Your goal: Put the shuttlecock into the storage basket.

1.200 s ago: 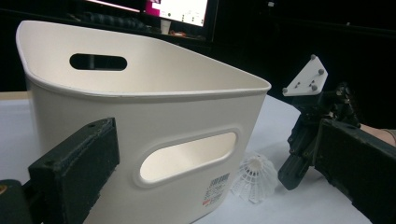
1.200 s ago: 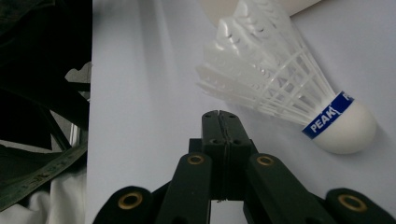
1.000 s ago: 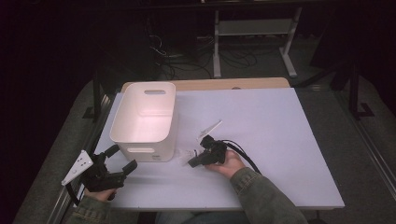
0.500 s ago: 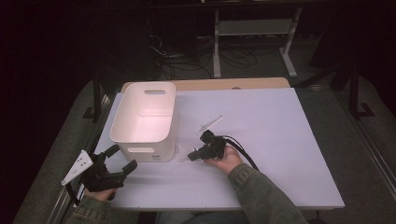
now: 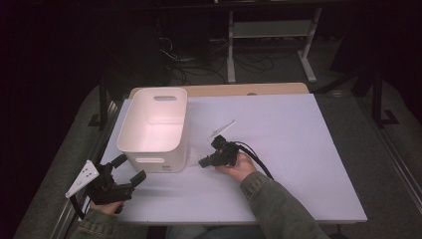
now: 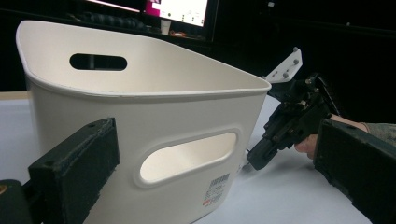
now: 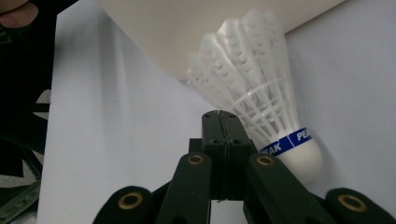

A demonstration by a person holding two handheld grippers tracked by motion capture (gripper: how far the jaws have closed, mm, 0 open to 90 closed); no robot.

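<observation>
A white bin (image 5: 154,160) with handle slots stands on the left part of the table. A white feathered shuttlecock (image 7: 261,93) with a blue band lies on its side against the bin's near right corner. My right gripper (image 5: 202,163) points at that corner. Its jaws (image 7: 219,116) are pressed flat together, and the shuttlecock lies just beside and behind them, not between them. My left gripper (image 5: 130,168) rests at the table's front left, open, facing the bin's near wall (image 6: 187,116). The left gripper view also shows the right gripper (image 6: 258,157) low beside the bin.
The white table top (image 5: 298,149) stretches to the right of the bin, with a wooden strip (image 5: 249,89) along its far edge. Behind the table are a white metal stand (image 5: 271,30) and cables (image 5: 184,64) on the floor.
The right gripper has edged slightly away from the person, closer to the bin's corner. The left gripper has kept still.
</observation>
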